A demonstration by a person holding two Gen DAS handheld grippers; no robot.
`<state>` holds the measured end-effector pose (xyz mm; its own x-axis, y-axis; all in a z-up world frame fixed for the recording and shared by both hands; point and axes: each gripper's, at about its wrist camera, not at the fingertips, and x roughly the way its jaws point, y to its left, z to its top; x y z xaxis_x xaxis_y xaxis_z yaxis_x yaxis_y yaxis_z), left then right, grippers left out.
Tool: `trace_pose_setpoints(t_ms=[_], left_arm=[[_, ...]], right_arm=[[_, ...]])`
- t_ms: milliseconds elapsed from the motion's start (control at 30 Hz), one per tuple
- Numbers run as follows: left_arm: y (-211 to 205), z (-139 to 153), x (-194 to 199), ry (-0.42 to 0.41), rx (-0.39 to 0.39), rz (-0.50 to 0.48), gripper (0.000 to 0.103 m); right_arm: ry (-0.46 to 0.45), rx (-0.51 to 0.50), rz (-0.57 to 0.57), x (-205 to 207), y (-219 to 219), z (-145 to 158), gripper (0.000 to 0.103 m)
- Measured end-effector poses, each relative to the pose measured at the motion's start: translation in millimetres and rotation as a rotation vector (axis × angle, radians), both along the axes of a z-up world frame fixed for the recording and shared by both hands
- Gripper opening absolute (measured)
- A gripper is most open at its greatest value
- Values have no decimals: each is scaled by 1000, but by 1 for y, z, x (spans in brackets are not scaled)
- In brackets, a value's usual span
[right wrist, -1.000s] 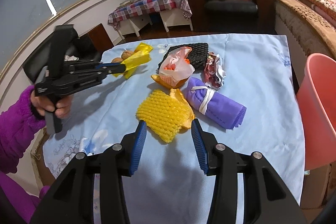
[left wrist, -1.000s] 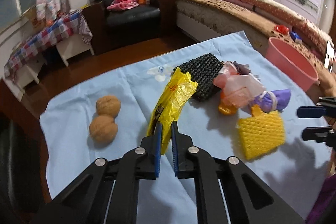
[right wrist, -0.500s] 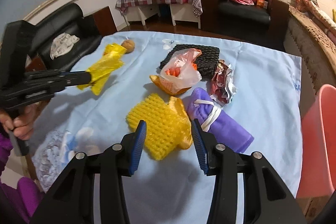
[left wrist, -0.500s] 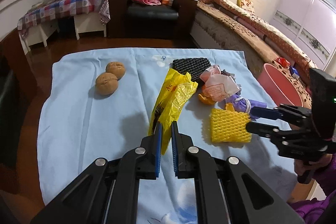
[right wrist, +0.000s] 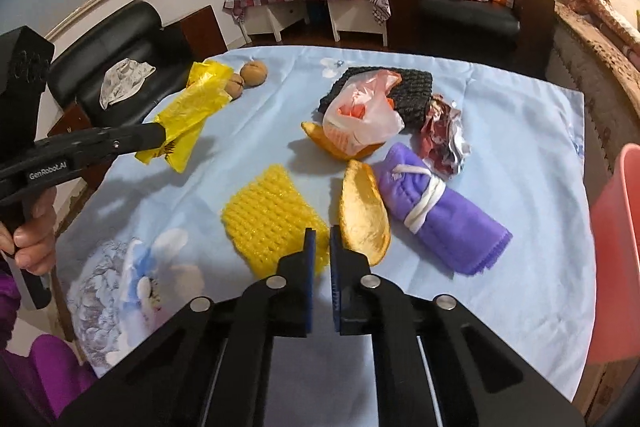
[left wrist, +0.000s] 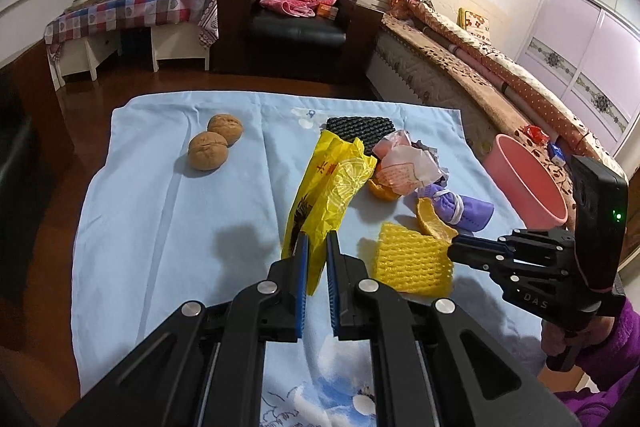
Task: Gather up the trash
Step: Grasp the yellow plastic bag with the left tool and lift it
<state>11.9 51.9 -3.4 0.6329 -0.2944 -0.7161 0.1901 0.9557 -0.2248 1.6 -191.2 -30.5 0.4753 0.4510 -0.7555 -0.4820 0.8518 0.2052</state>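
My left gripper (left wrist: pixel 316 247) is shut on the lower end of a yellow plastic bag (left wrist: pixel 332 187), which hangs clear of the blue tablecloth (left wrist: pixel 160 227). The right wrist view shows the same bag (right wrist: pixel 192 107) lifted at the left. My right gripper (right wrist: pixel 322 239) has its jaws closing tight on the near corner of a yellow foam net (right wrist: pixel 268 223) lying on the cloth. From the left wrist view, its tips meet the net (left wrist: pixel 412 263) at the right edge. An orange peel (right wrist: pixel 364 219) lies just right of those fingers.
A purple cloth roll (right wrist: pixel 436 219), pale plastic bag (right wrist: pixel 360 119), black foam net (right wrist: pixel 412 91) and crumpled foil wrapper (right wrist: pixel 444 139) lie beyond. Two walnuts (left wrist: pixel 208 151) sit far left. A pink bin (left wrist: pixel 524 187) stands off the table's right edge.
The right jaws, wide apart before, have come together on the net's corner. The left gripper has shifted and rolled level with the yellow bag still in it.
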Motion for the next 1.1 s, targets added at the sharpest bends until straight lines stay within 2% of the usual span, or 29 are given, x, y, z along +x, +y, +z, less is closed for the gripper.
trace_pose_setpoints(t_ms=[167,533,767,1100], left_arm=[[-2,8,-8,-17,-5,-2,8],[-17,36,-32,-75,-14,-46,8],[-29,47,-35,-94,-22,-97,8],[-35,38,-20,-57,-49,-134,8]], right_arm=[[-14,59,-42,-18,-16,15,6],[-120,154,-170,-50,-61,58,6],[-122,180,-240,-54,-81,60,6],[-100,184,-282,-47,-87,55,6]])
